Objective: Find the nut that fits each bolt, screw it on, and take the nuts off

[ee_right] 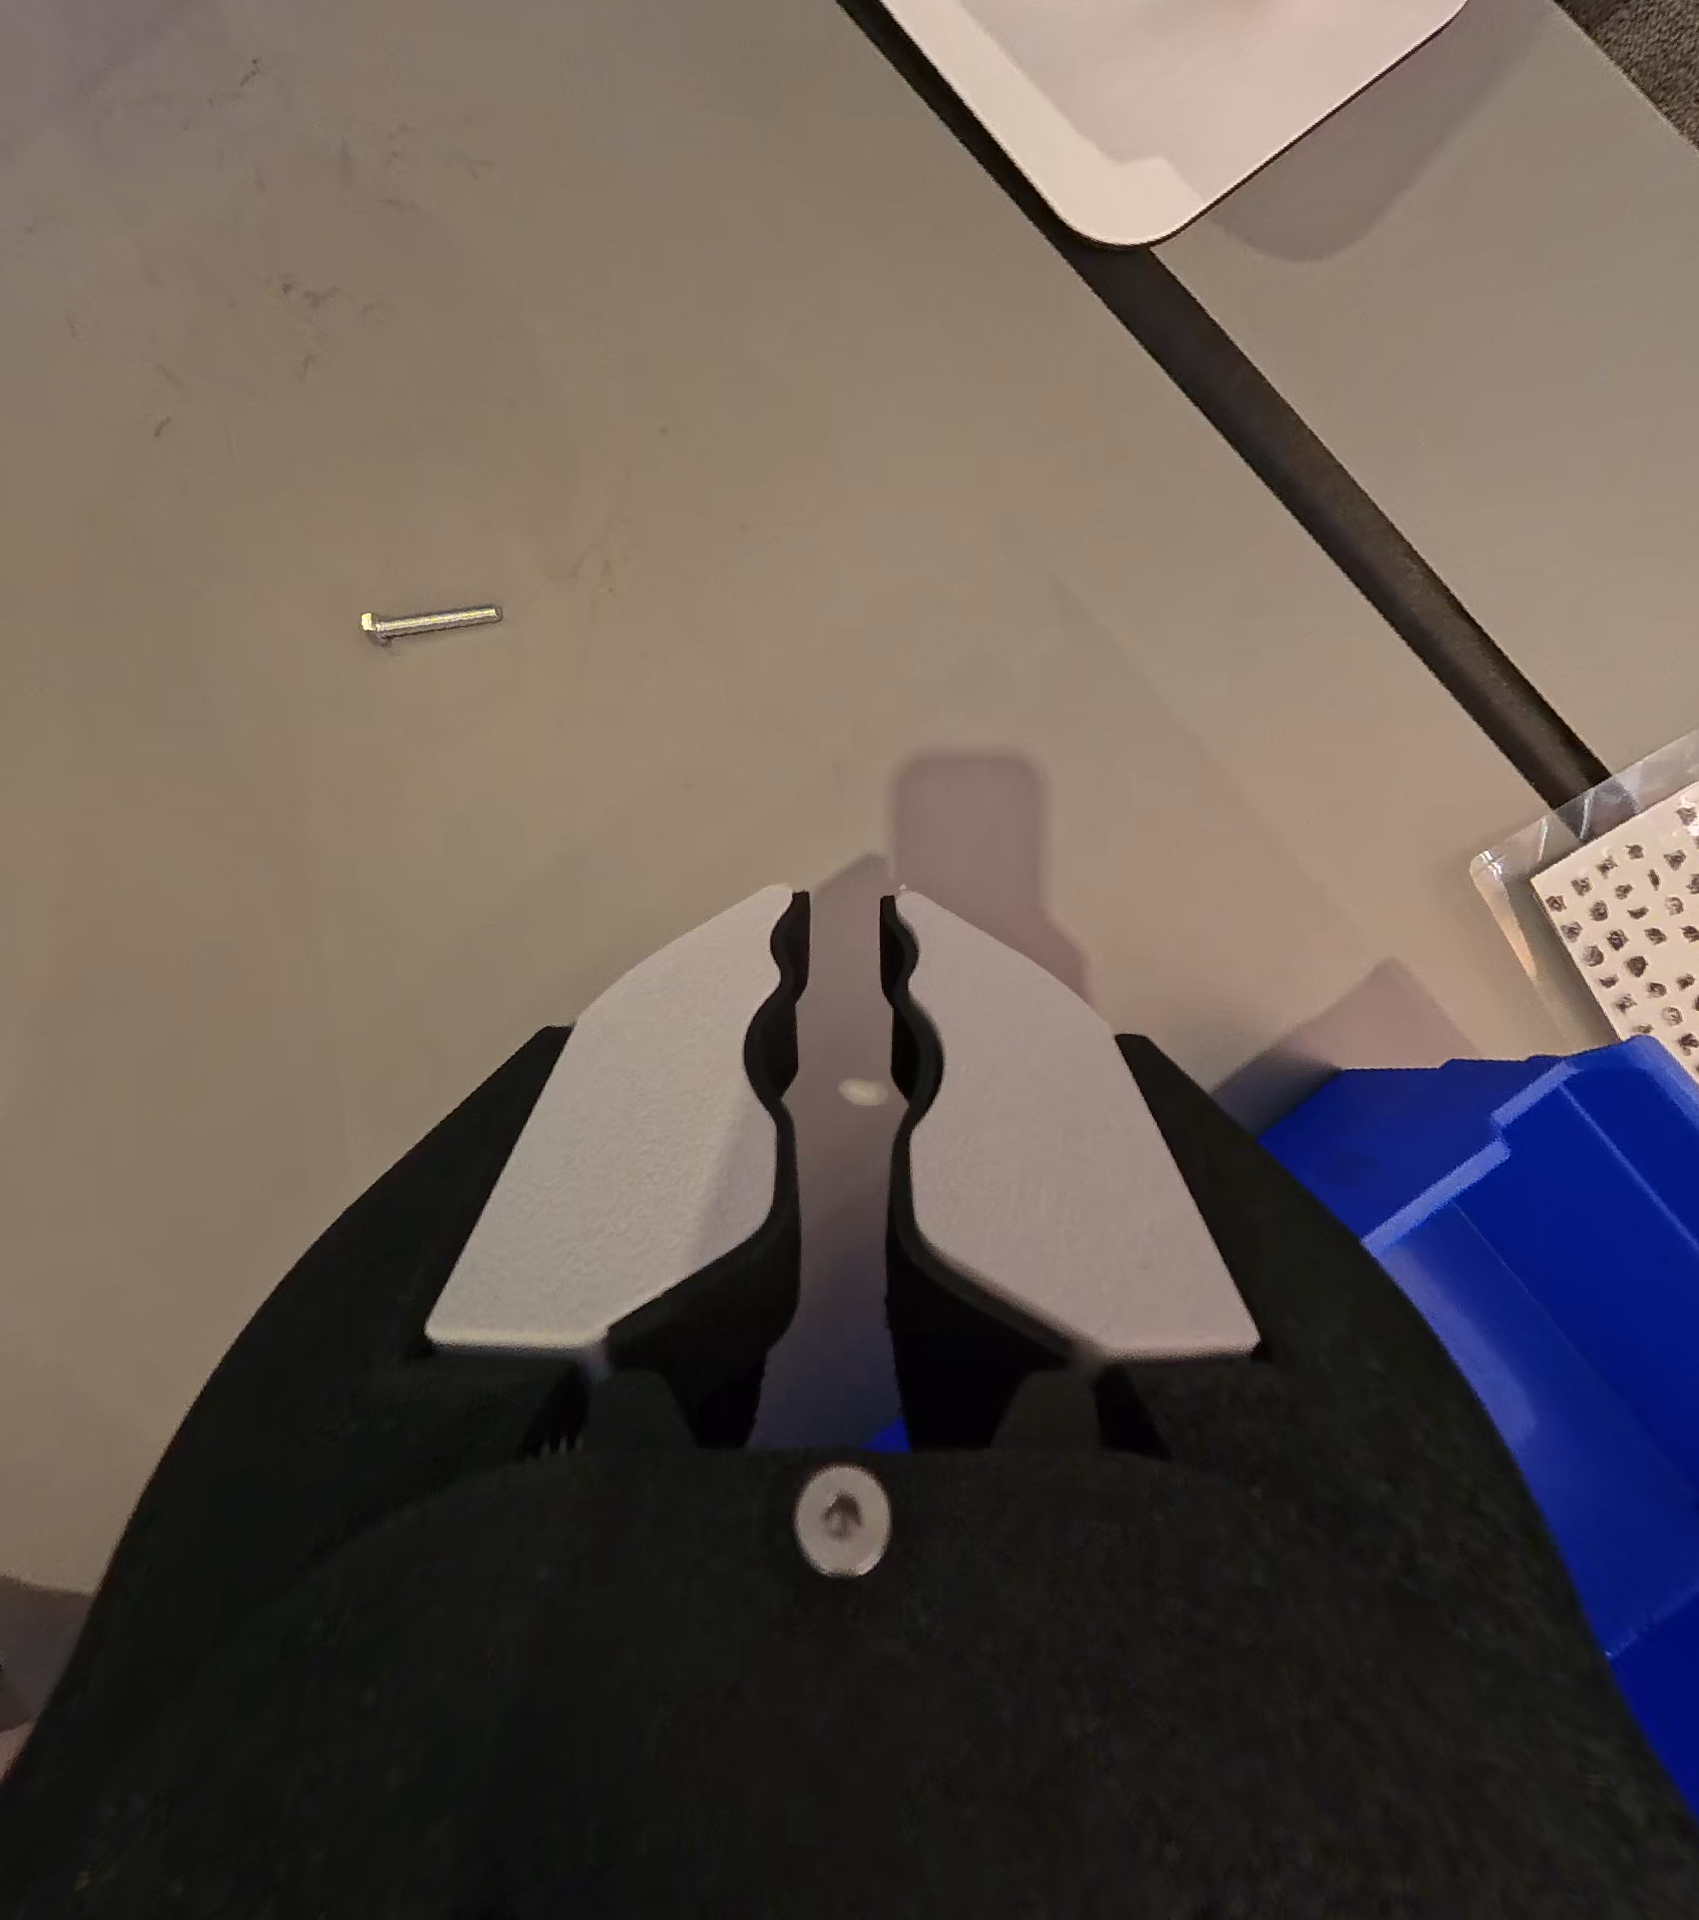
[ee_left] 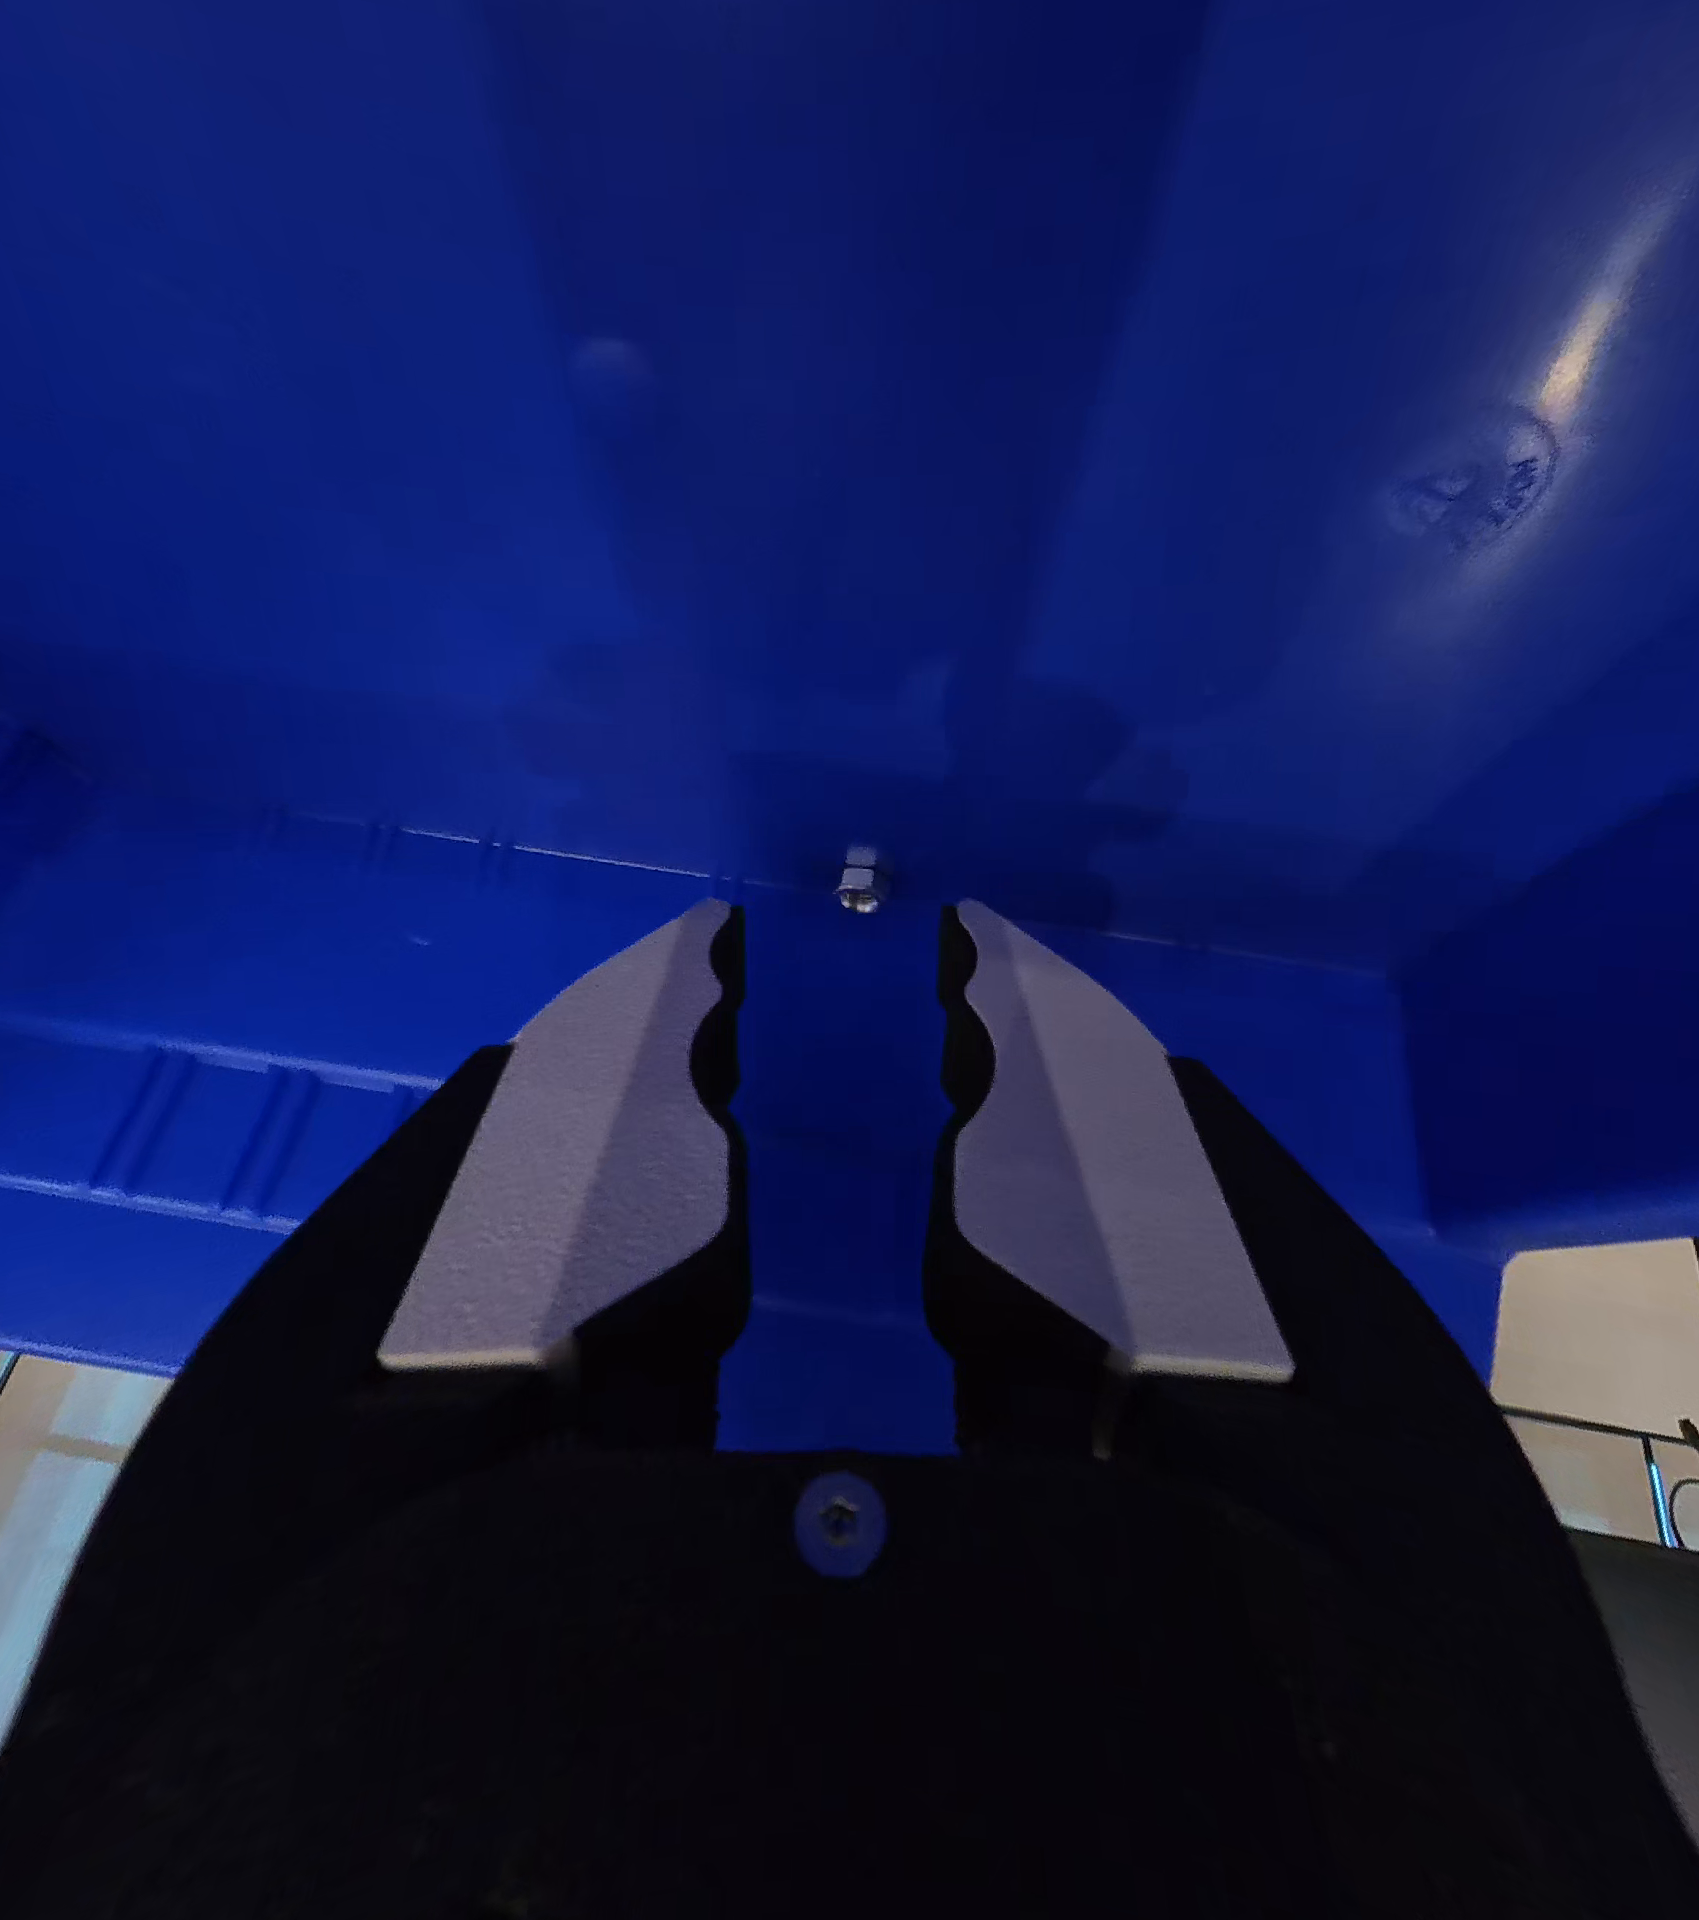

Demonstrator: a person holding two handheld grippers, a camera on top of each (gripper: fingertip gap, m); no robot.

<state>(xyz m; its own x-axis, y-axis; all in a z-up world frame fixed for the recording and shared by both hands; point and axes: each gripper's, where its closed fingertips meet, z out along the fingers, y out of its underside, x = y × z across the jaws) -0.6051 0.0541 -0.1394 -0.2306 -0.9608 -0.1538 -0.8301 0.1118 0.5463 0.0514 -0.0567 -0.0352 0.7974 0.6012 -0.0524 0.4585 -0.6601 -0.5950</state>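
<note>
- The left hand-held gripper [ee_left: 842,906] is spread inside a blue bin [ee_left: 305,987], empty; a small nut [ee_left: 855,885], seemingly flanged, lies just beyond its tips, dead ahead.
- The right hand-held gripper [ee_right: 845,896] is narrowly parted, holding nothing.
- A bolt [ee_right: 429,623] lies on the grey surface [ee_right: 616,416], far ahead-left, long axis crosswise.

We can't read any text. A clear bag [ee_right: 1697,914] at the right edge of the right wrist view holds a printed card w/ a red label, too small to read. The blue bin [ee_left: 824,416] has an embossed mark, blurred.
</note>
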